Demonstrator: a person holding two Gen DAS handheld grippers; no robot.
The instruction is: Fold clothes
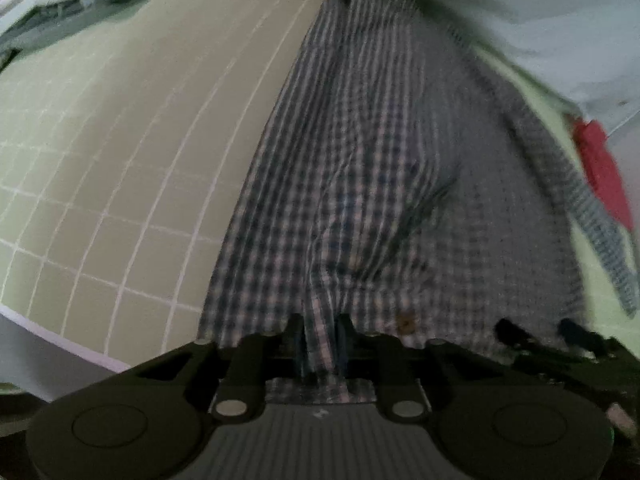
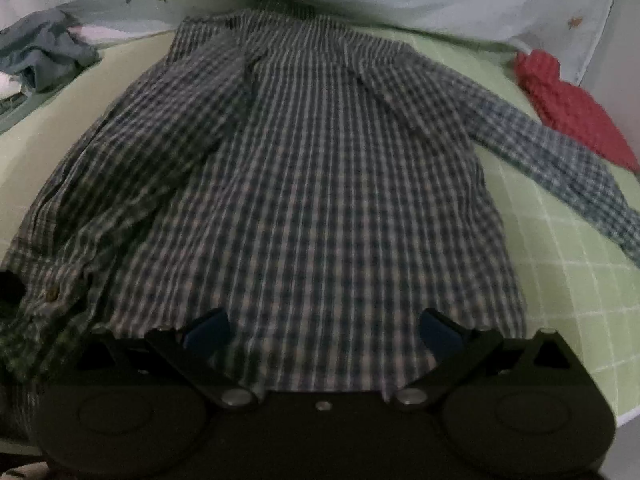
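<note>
Left tongs (image 1: 320,336) pinch the checked shirt (image 2: 304,184) hem; right tongs (image 2: 326,332) gape wide (I'd lift evenly).

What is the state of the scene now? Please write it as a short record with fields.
surface: green sheet with white grid lines
main garment: checked shirt, spread on the sheet, hem towards the grippers
sleeve: one long sleeve lies out to the right side
left gripper: shut on a fold of the checked shirt at its hem
right gripper: open, fingers either side of the hem, nothing pinched
other items: red cloth beside the sleeve; blue-grey garment crumpled at far left
image quality: both views blurred
</note>
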